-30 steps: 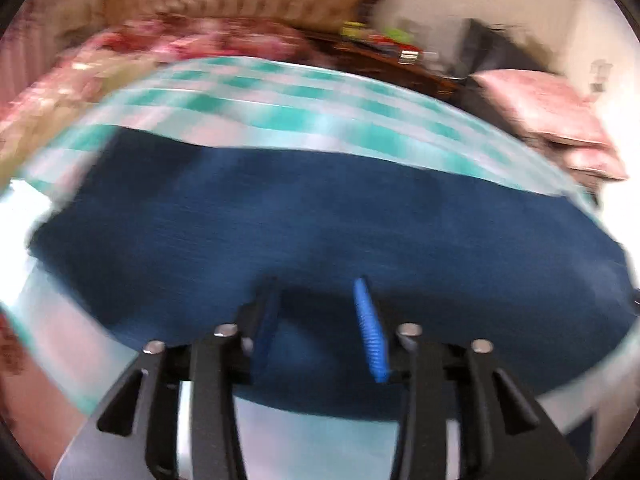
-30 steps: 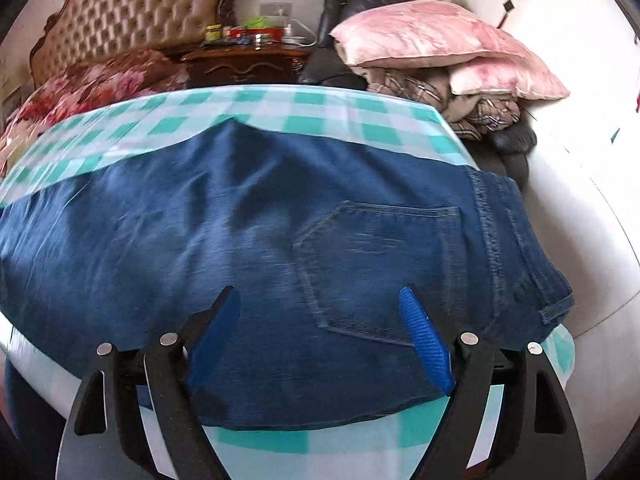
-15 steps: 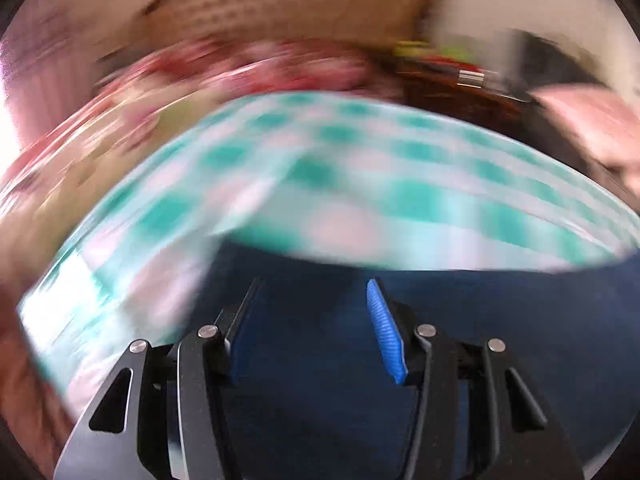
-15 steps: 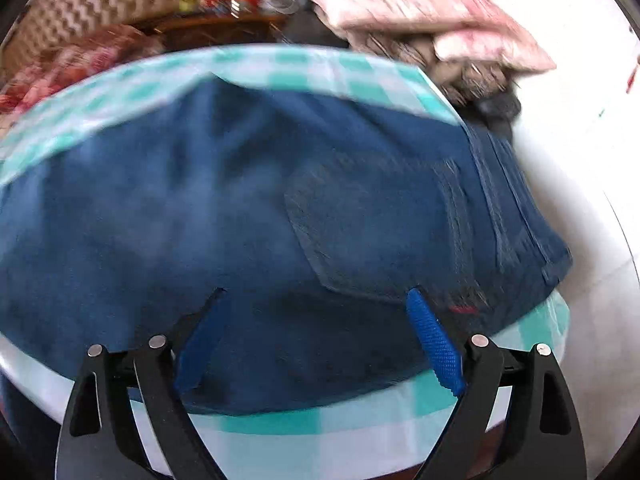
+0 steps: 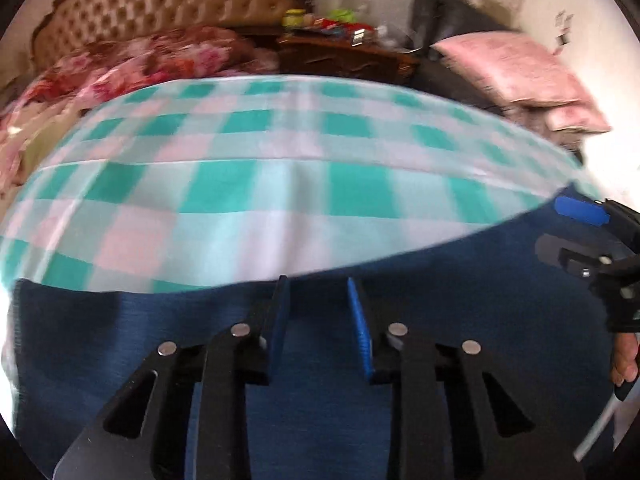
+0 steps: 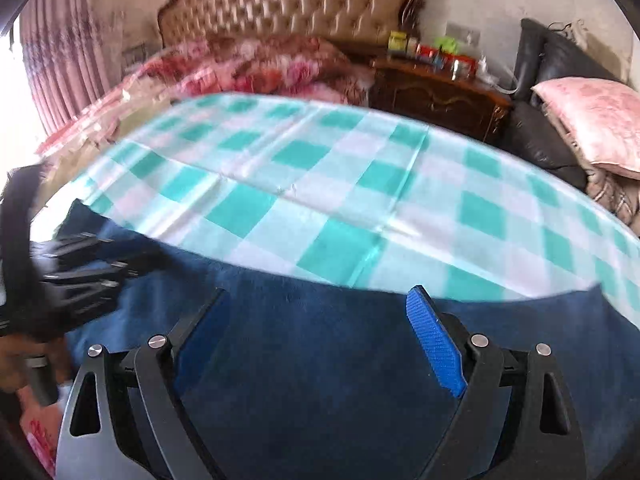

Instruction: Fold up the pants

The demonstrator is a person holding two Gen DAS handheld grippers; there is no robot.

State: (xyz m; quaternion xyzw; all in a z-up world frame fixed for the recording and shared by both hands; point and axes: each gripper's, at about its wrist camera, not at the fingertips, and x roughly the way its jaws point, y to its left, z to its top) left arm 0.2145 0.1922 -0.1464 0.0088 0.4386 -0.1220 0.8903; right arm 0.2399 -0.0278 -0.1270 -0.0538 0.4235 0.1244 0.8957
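Note:
Dark blue jeans [image 5: 460,304] [image 6: 320,368] lie flat on a table covered by a teal-and-white checked cloth [image 5: 280,184] [image 6: 328,200]. My left gripper [image 5: 318,286] hangs over the jeans near their far edge. Its jaws are closing to a narrow gap, and only flat denim shows below them, not pinched. My right gripper [image 6: 318,292] stands wide open above the same far edge, with nothing between its pads. The two grippers are side by side: a blue pad [image 5: 580,210] of the right one shows at the right rim of the left wrist view.
Behind the table stands a bed with a floral blanket [image 6: 260,64] and a tufted headboard [image 6: 288,4]. A dark wooden nightstand [image 6: 436,96] holds small items. Pink pillows [image 5: 516,68] are piled on a black chair at the right.
My right gripper has swept left along the jeans, away from the back pocket and waistband, and now sits next to the left one. The left gripper's jaws have narrowed. Both views now show more tablecloth.

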